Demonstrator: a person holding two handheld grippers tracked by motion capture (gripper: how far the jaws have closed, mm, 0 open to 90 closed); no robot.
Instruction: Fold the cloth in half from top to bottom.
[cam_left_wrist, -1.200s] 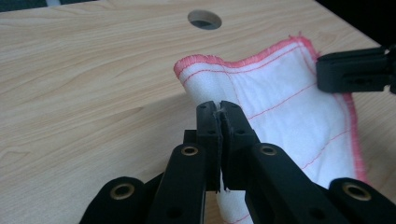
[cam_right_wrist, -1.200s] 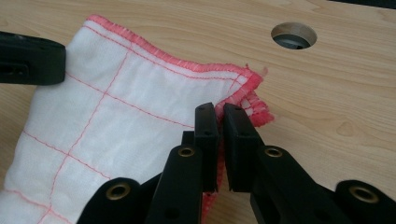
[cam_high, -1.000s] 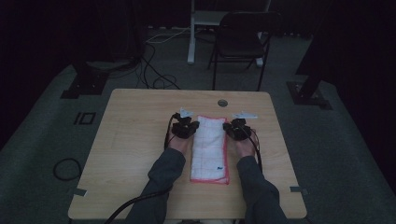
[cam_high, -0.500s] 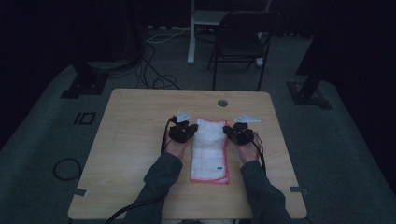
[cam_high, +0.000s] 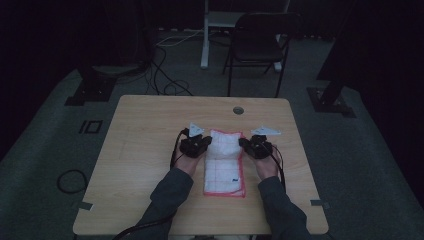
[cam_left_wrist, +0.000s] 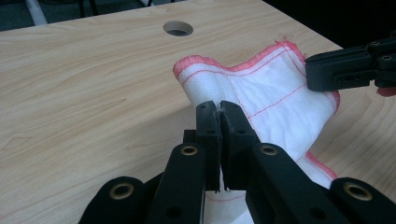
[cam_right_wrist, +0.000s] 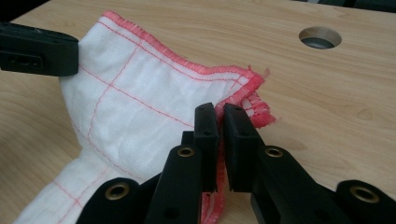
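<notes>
Both grippers, left gripper (cam_left_wrist: 218, 106) and right gripper (cam_right_wrist: 220, 110), pinch the far corners of a white, red-edged cloth (cam_high: 223, 162) lying mid-table (cam_high: 150, 150), lifting its far end, seemingly mid-fold; next likely carrying those corners evenly toward the near edge.

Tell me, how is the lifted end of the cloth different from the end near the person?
The far end of the cloth is raised and bunched, pinched by the left gripper and right gripper; the near end lies flat on the table, untouched. Both ends are white with pink edging.
</notes>
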